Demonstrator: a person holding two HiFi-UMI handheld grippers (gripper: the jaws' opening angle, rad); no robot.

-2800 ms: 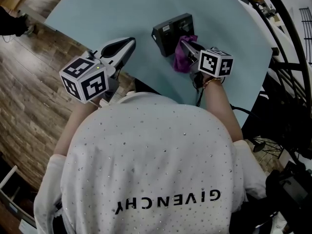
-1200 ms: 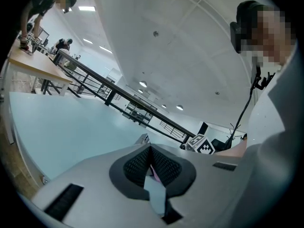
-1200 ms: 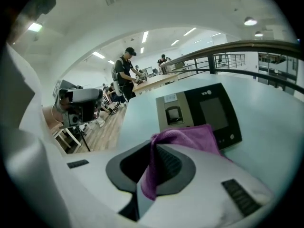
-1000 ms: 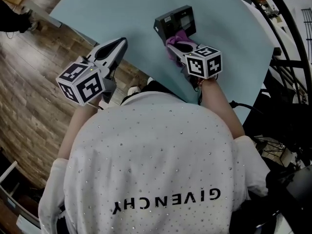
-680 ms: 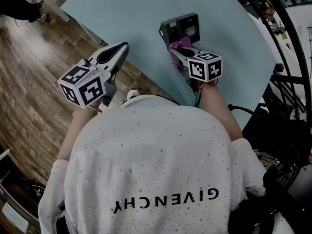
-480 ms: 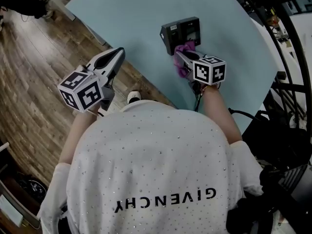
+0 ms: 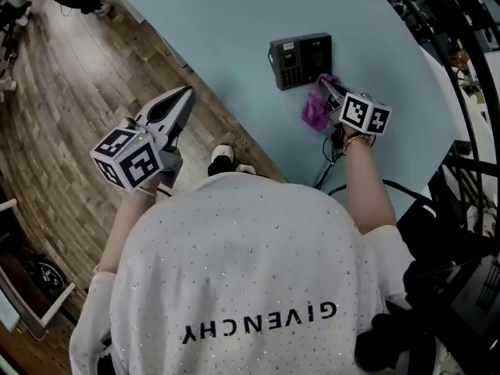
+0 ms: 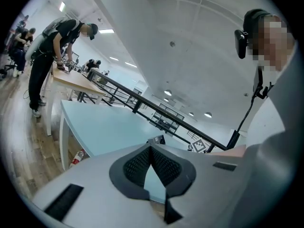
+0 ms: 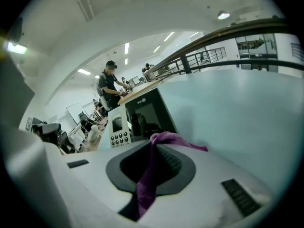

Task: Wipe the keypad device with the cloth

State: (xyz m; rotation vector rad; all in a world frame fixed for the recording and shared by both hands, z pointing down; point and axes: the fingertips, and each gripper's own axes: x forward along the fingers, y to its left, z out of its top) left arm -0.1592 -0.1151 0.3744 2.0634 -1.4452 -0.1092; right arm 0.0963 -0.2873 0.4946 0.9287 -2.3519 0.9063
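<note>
Right gripper (image 7: 328, 92) is clamped on the purple cloth (image 7: 316, 109), just beside the keypad device (image 7: 301, 59) on the worktop (image 7: 226, 22) and not touching it. Left gripper (image 7: 186, 94) is closed and empty, well away from the device. Cloth is off the device, so wiping probably remains.

Head view steeply down; gripper views low along table (image 7: 234, 22), sharing keypad device (image 7: 301, 59)

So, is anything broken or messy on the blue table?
Nothing stands out. The keypad device lies flat on the table and looks undamaged. The purple cloth is bunched up, but only because the right gripper pinches it in its jaws, beside the device. No spills show.
</note>
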